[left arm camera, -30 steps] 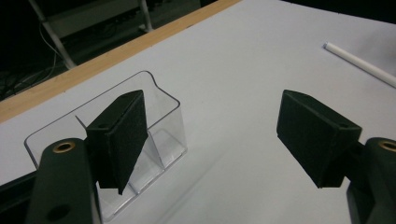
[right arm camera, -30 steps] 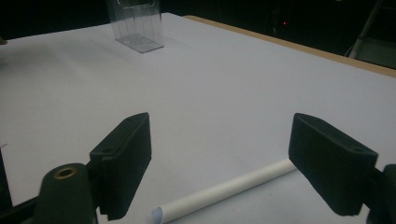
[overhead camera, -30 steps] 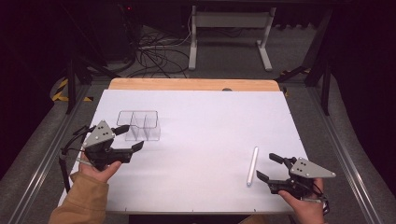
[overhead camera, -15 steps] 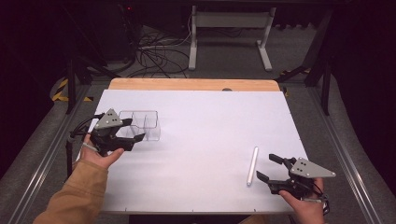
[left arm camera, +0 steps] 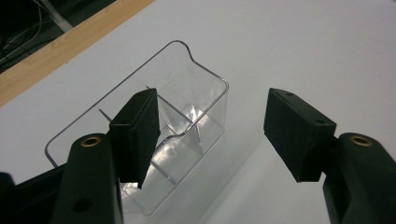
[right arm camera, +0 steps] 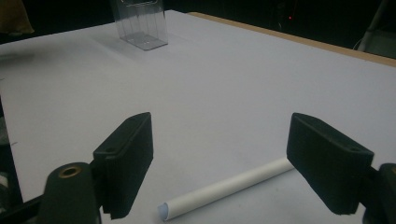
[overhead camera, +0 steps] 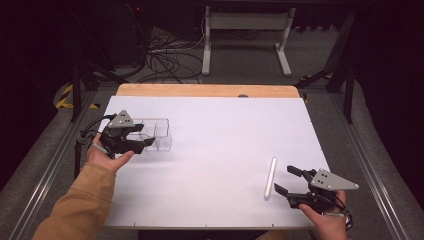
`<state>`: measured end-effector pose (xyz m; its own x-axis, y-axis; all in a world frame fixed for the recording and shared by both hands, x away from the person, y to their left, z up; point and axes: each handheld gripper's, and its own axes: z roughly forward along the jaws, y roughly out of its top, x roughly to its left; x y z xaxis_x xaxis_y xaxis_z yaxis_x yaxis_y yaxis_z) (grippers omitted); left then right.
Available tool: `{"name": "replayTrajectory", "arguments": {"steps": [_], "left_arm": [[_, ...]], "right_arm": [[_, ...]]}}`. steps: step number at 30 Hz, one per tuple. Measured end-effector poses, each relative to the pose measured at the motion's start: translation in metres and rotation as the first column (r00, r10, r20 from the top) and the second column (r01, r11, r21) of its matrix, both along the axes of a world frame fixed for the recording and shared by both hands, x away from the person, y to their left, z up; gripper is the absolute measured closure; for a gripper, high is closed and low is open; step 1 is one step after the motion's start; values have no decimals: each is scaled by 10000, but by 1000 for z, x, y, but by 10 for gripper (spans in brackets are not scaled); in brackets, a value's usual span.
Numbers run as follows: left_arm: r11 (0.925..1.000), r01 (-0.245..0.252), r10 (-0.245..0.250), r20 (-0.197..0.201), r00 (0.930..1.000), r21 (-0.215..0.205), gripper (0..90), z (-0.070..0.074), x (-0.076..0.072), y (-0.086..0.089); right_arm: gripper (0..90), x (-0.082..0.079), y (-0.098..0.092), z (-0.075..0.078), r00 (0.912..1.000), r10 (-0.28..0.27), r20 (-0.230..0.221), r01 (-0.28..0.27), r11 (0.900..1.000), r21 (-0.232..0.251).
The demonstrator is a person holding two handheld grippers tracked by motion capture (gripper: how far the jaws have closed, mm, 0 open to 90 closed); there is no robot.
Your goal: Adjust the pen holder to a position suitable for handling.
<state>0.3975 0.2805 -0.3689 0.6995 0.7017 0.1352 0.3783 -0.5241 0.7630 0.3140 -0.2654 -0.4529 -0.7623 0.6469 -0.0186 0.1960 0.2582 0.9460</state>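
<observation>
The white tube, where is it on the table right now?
In the high view the white tube lies near the table's front right, just left of the right gripper, untouched.

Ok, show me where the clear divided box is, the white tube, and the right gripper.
clear divided box [left arm camera: 187,100]: left gripper view, on its inner divider wall.
white tube [overhead camera: 270,177]: high view, on the middle of its length.
right gripper [overhead camera: 288,179]: high view, midway between its two fingertips, beside the tube.
</observation>
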Motion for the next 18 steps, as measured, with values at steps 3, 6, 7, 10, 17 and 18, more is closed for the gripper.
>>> {"name": "replayTrajectory", "arguments": {"steps": [3, 6, 7, 10, 17, 18], "left_arm": [[9971, 419, -424, 63, 9991, 638, 392, -1, 3, -1], [9952, 680, -673, -135, 9976, 698, 405, -1, 7, 0], [9941, 769, -756, -195, 9969, 768, 414, -1, 9, 1], [9893, 1049, -1006, -475, 9938, 1010, 418, 2, 16, 0], [9776, 1279, -1106, -1095, 9878, 1670, 423, 2, 29, -4], [9760, 1275, -1076, -1178, 9872, 1767, 425, 2, 31, -4]], "right_arm": [[235, 0, 0, 0, 10000, 28, -8, -28, 10000, -5], [235, 0, 0, 0, 10000, 64, 6, -64, 10000, 40], [235, -1, 0, 1, 10000, 85, 12, -85, 9999, 54], [235, -1, 1, 1, 10000, 98, 11, -98, 9999, 35], [233, -1, 0, 0, 9999, 110, -23, -109, 9999, 29], [233, -1, 0, 0, 9999, 121, -12, -121, 9999, 29]]}}
